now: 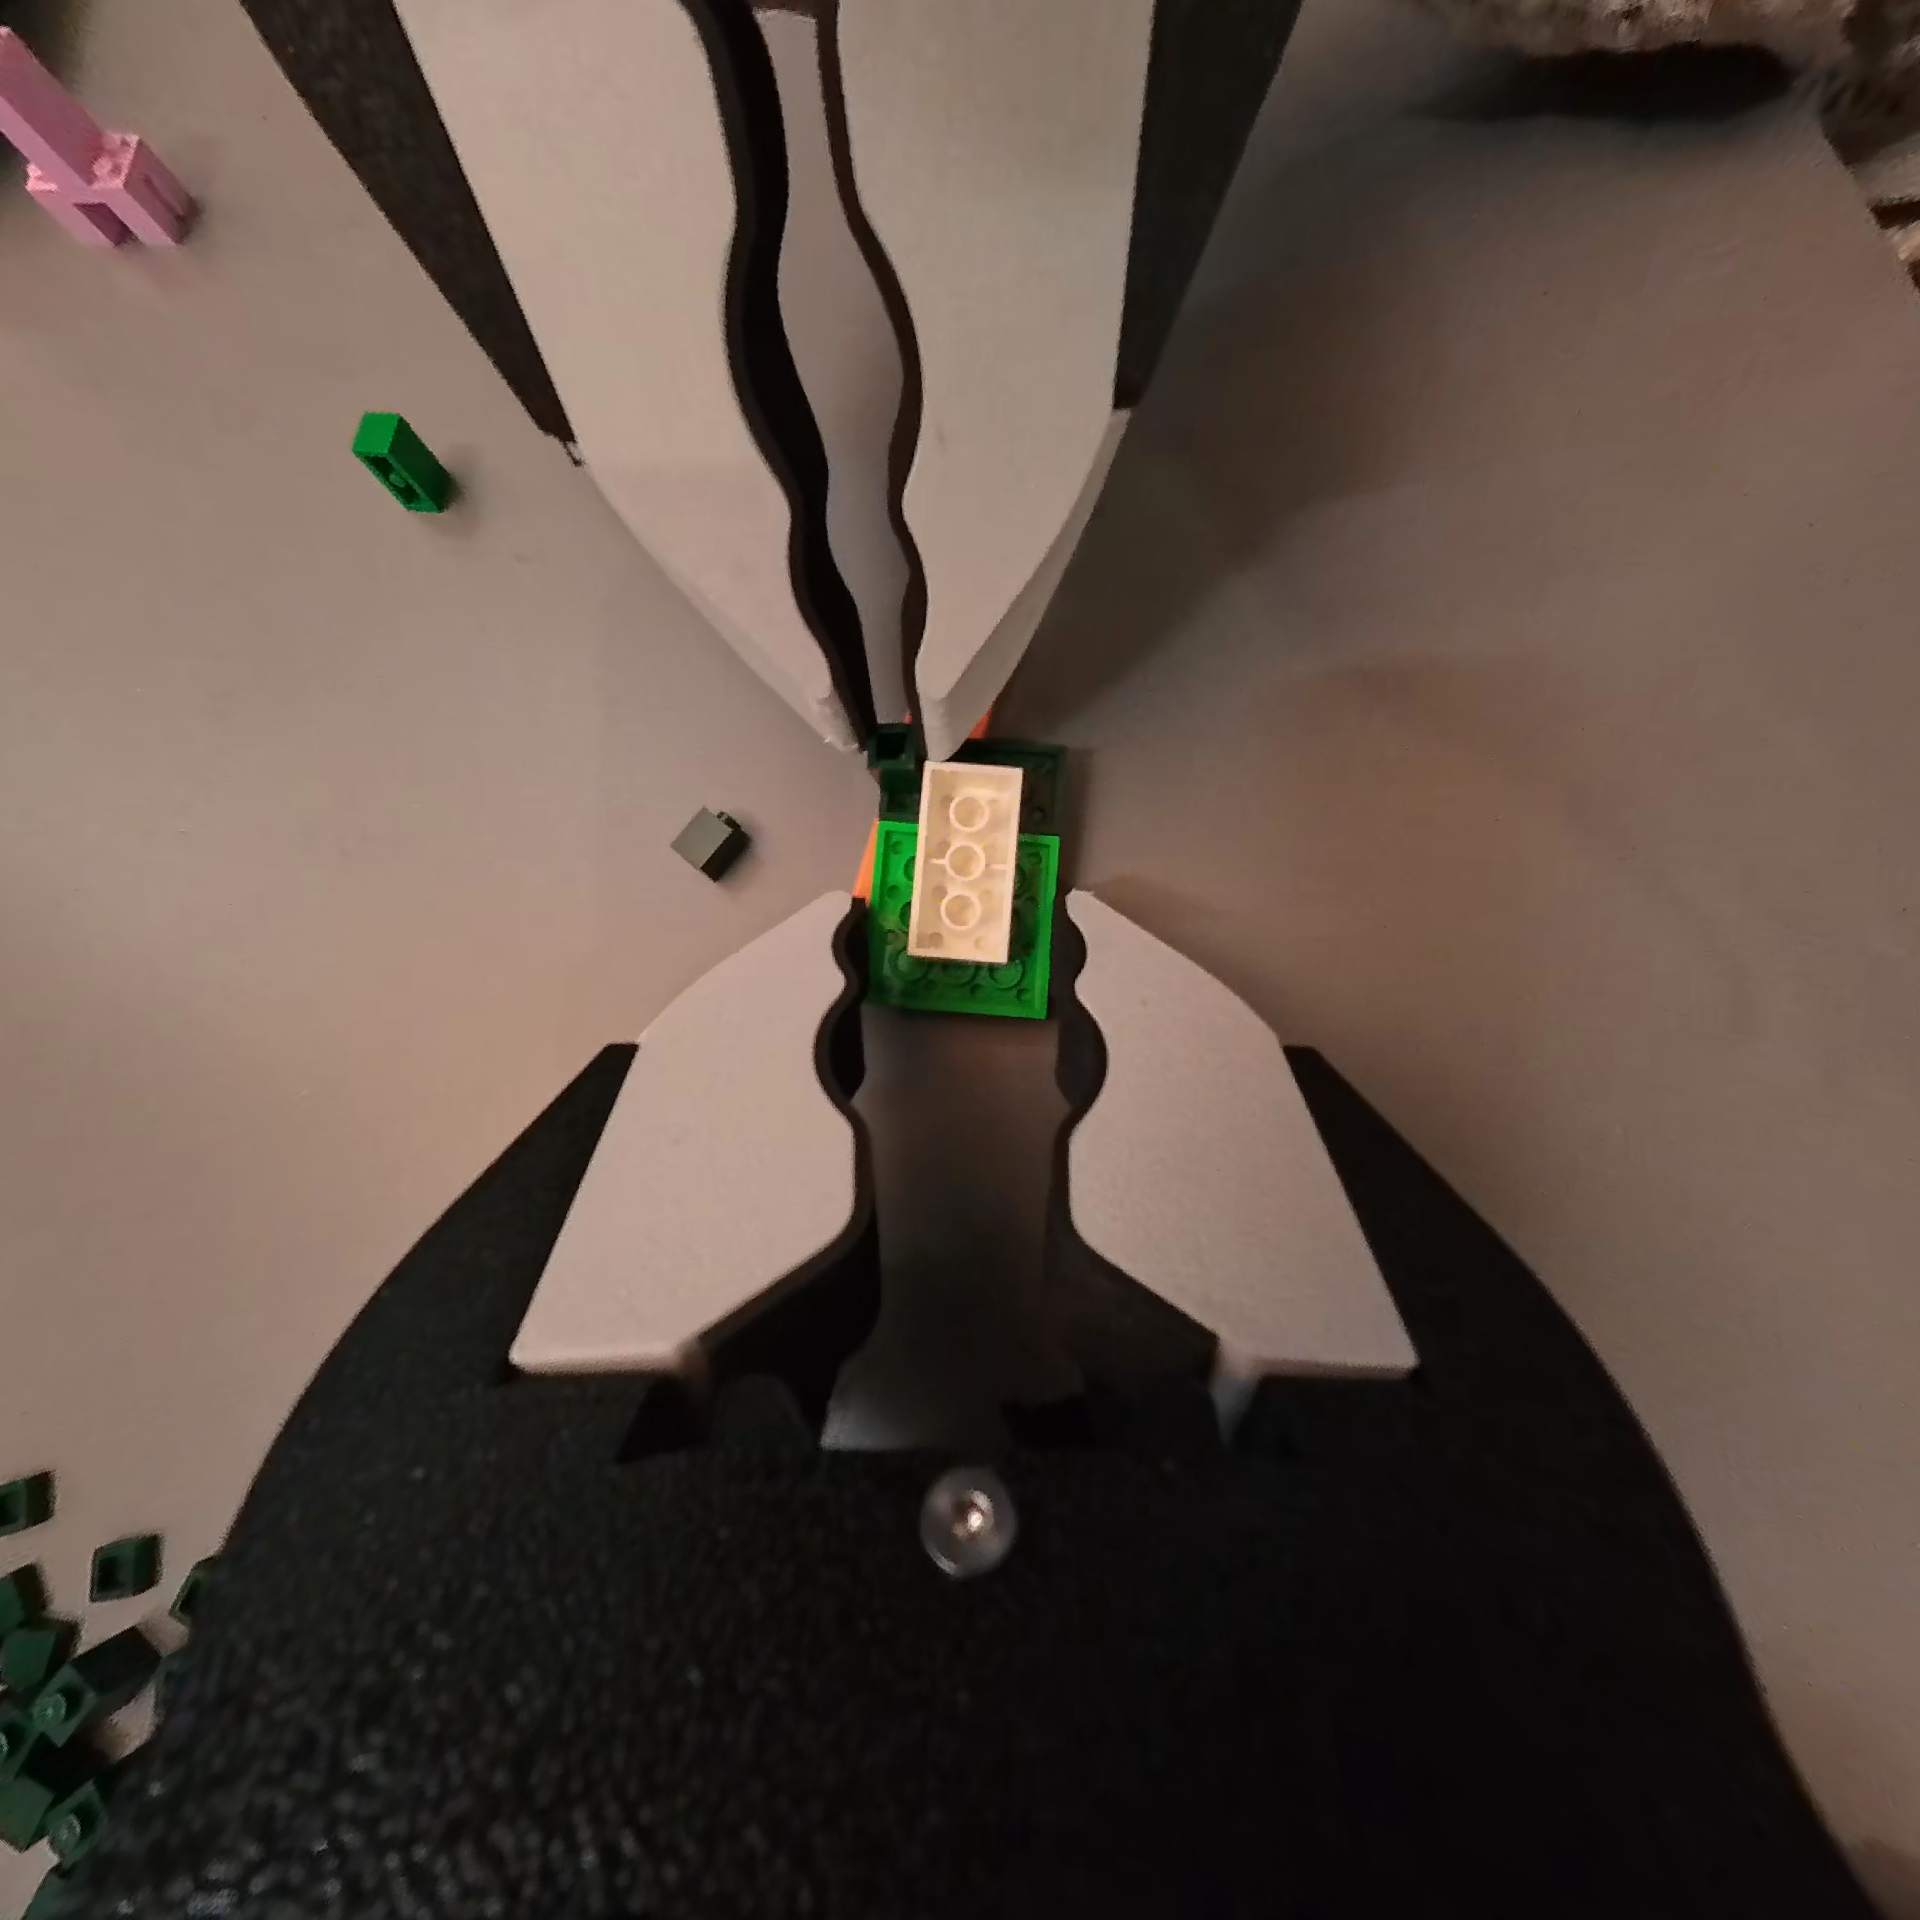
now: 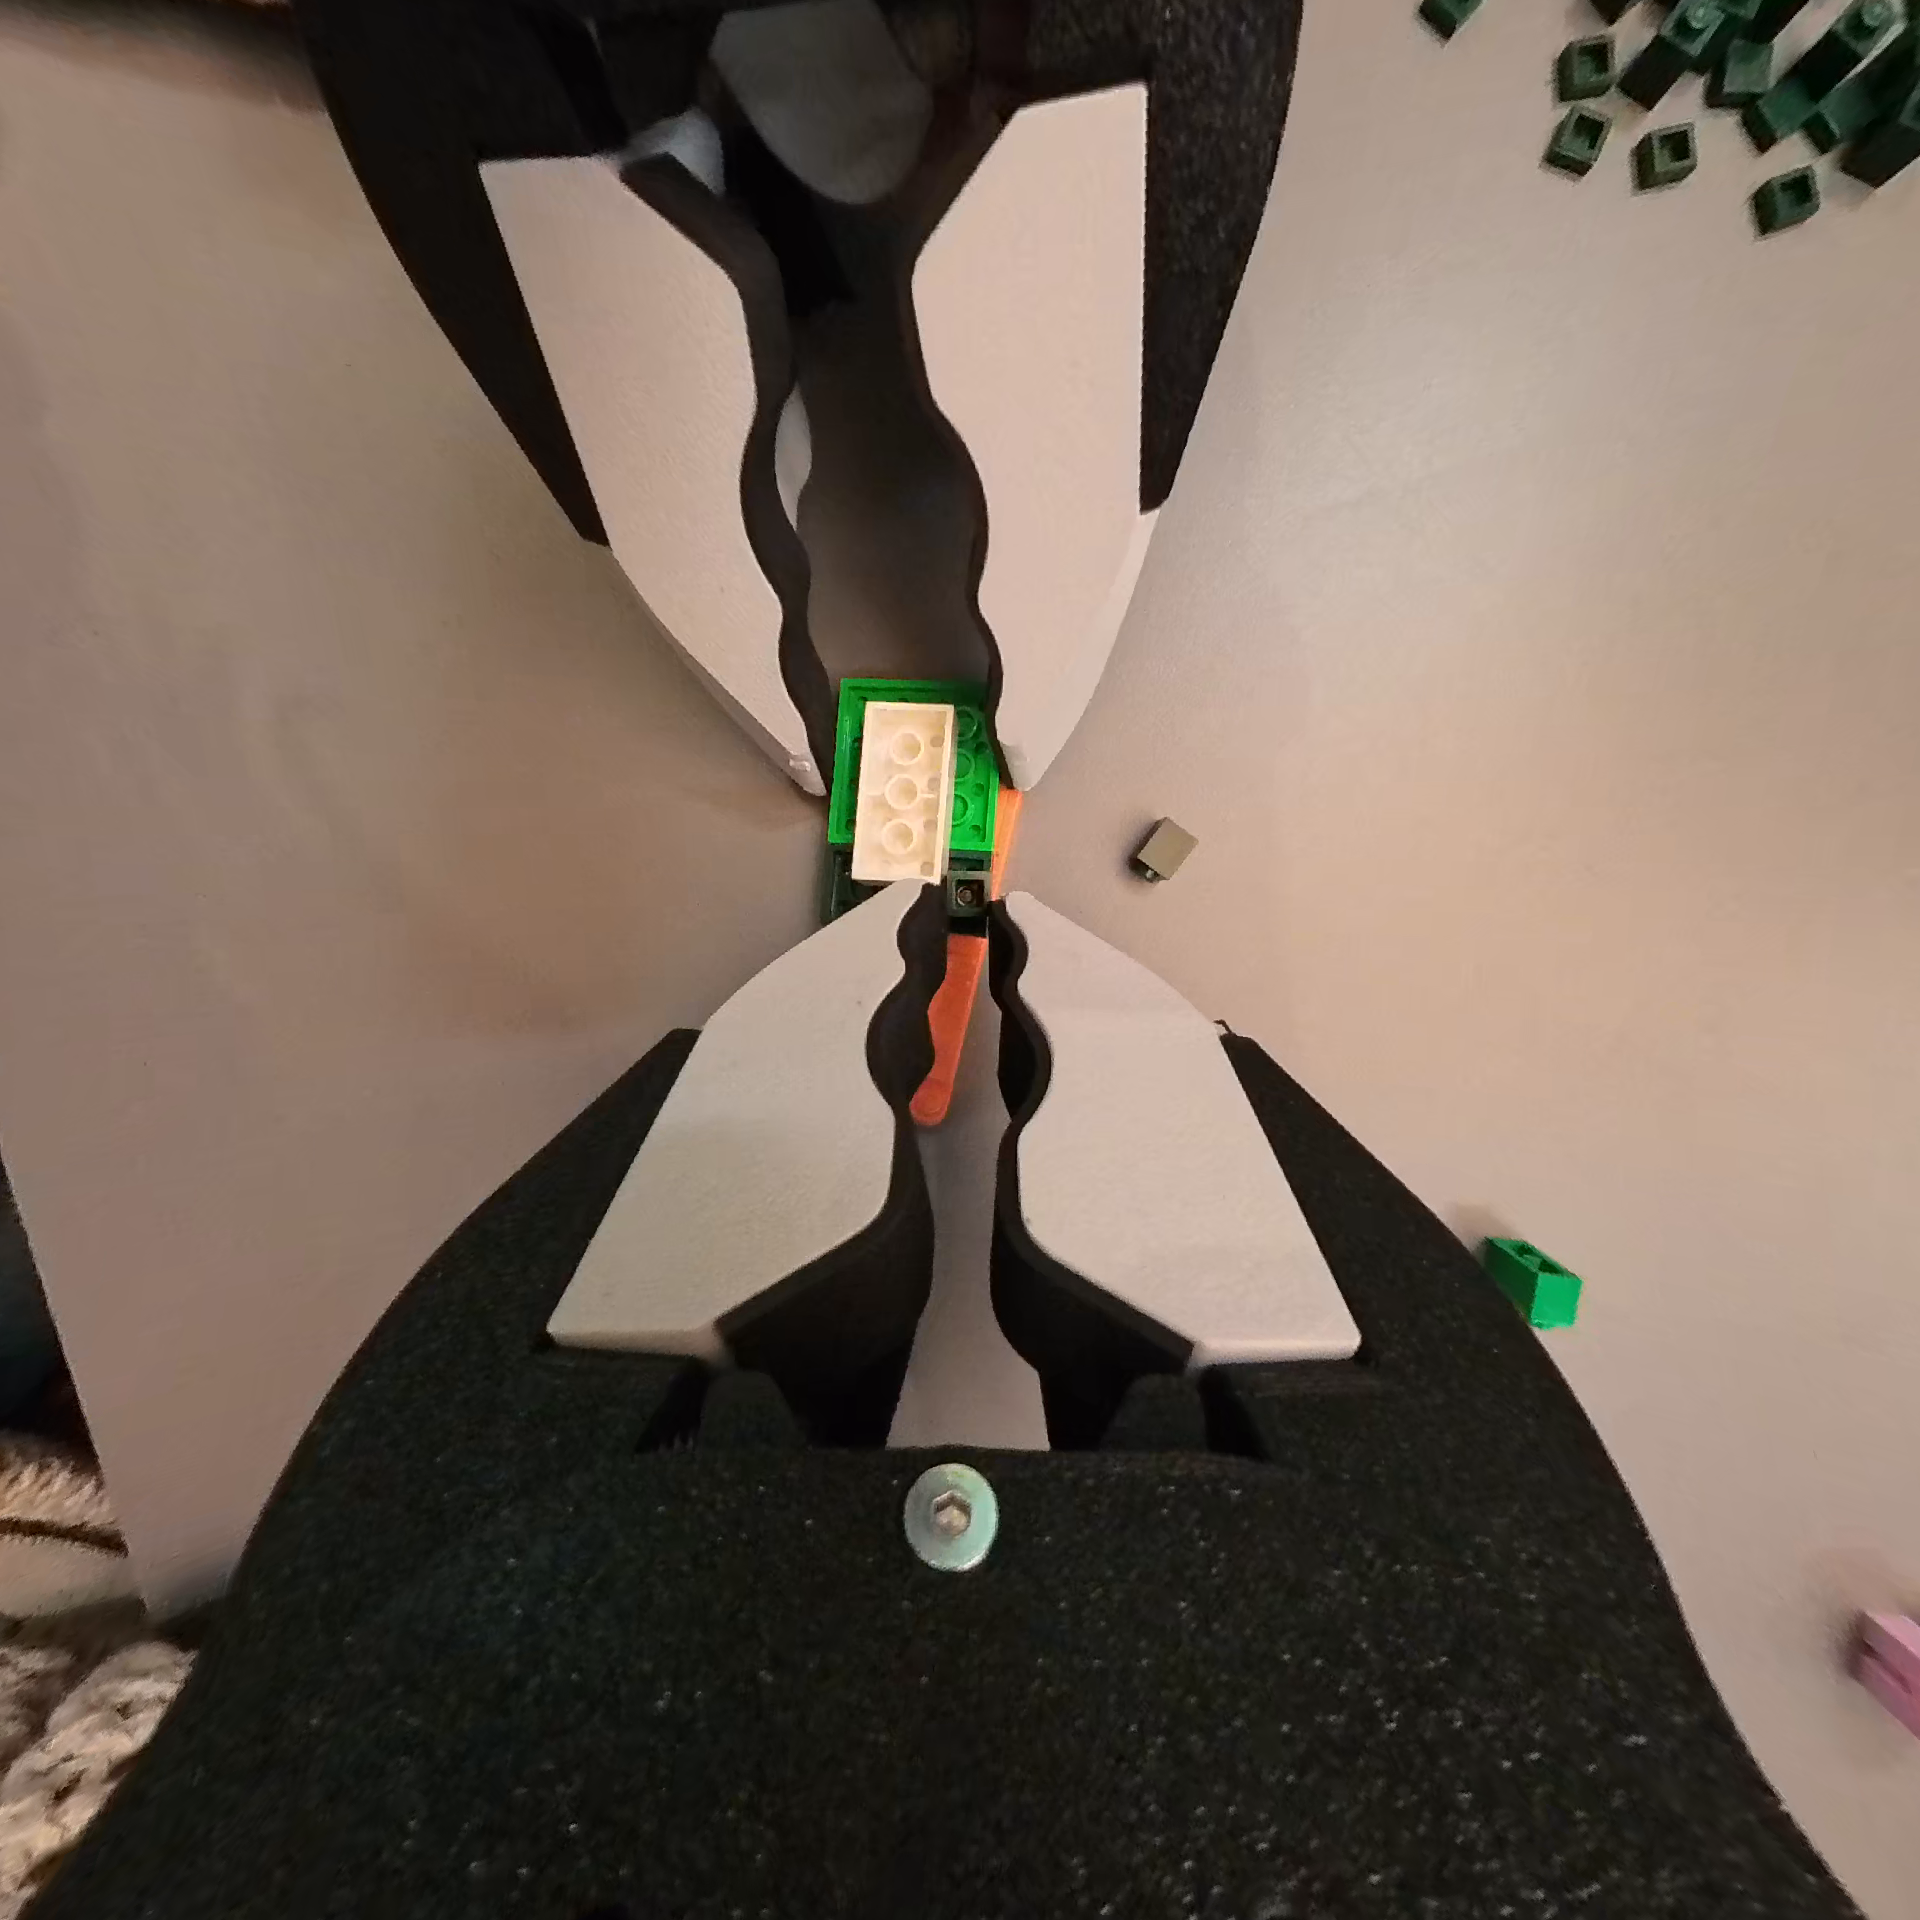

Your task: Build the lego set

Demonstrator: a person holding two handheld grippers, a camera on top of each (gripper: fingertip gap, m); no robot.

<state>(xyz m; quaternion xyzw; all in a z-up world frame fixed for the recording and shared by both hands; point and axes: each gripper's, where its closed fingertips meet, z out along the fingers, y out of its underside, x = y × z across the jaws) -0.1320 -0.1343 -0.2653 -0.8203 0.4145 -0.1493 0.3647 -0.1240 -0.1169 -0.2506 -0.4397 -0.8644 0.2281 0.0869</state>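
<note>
My left gripper [image 1: 958, 904] is shut on a small assembly: a bright green plate [image 1: 971, 982] with a white brick [image 1: 966, 862] on it, hollow side showing, a dark green plate [image 1: 1044, 779] behind it. An orange piece [image 2: 951, 1018] sticks out from under the assembly, between my right fingers. My right gripper [image 2: 961, 899] comes from the opposite side and is shut on a small dark green brick [image 2: 968, 894] at the assembly's edge, beside the white brick [image 2: 902, 795]. The right gripper [image 1: 899, 732] enters the left wrist view from the top, and the left gripper [image 2: 914, 774] likewise enters the right wrist view.
On the pale table lie a small grey brick [image 1: 712, 842], a bright green brick [image 1: 403, 462], pink pieces [image 1: 94, 177] and a pile of dark green pieces [image 2: 1766, 94]. A fuzzy rug [image 2: 62, 1714] shows past the table edge.
</note>
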